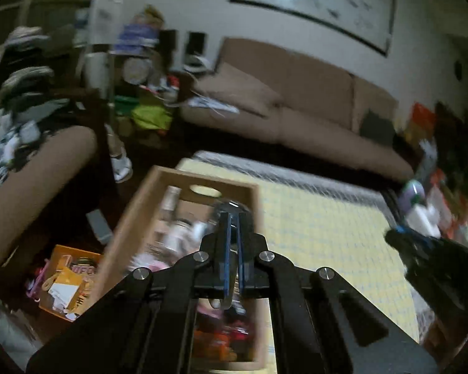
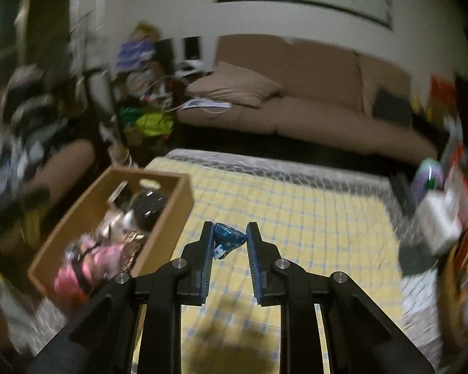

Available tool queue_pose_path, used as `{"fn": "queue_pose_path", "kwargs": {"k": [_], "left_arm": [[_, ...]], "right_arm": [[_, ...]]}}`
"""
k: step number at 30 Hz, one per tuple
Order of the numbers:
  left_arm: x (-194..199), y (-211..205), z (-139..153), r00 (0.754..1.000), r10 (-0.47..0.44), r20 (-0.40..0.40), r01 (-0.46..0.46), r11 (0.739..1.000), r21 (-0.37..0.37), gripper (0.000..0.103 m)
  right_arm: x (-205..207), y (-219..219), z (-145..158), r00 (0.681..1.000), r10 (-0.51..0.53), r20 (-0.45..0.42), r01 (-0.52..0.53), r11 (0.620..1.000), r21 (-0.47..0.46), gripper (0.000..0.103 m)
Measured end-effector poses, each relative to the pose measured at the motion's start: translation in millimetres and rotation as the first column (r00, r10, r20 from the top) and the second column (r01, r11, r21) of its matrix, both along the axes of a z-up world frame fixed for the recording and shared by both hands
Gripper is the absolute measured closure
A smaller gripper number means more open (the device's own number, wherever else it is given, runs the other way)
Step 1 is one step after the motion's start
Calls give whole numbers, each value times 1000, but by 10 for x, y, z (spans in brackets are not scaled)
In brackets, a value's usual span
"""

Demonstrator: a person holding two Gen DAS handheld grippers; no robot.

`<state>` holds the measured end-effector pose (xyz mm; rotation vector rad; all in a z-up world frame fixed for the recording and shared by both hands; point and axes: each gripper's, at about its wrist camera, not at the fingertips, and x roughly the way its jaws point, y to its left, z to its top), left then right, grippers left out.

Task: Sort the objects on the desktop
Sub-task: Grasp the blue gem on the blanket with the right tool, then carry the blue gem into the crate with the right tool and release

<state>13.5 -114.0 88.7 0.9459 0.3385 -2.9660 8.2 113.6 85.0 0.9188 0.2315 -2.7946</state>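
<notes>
**Blue wrapper held over the table, box at the left**

The right gripper (image 2: 229,233) pinches a crumpled blue wrapper (image 2: 228,239) between its pads, above the yellow checked tablecloth (image 2: 312,218). The left gripper (image 1: 233,218) is closed and empty, over the cluttered wooden box (image 1: 131,215). A sofa (image 1: 296,106) stands behind.

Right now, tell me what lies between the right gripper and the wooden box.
Only bare yellow checked cloth, seen in the right wrist view. The right gripper holds a blue wrapper above it, and the wooden box stands to its left.
</notes>
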Motion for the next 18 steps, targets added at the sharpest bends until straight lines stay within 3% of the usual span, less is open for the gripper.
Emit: {"fn": "queue_pose_path", "kwargs": {"k": [4, 10, 18], "left_arm": [[-25, -465, -61, 999, 44, 3, -44, 999, 7, 100], [-112, -948, -278, 995, 61, 84, -64, 998, 28, 100], [-157, -1023, -516, 981, 37, 192, -40, 999, 12, 99]], "right_arm": [[28, -392, 49, 999, 39, 25, -39, 999, 9, 83], [-142, -1039, -80, 990, 113, 82, -111, 994, -22, 83], [-369, -1632, -371, 970, 180, 163, -169, 983, -76, 83]]}}
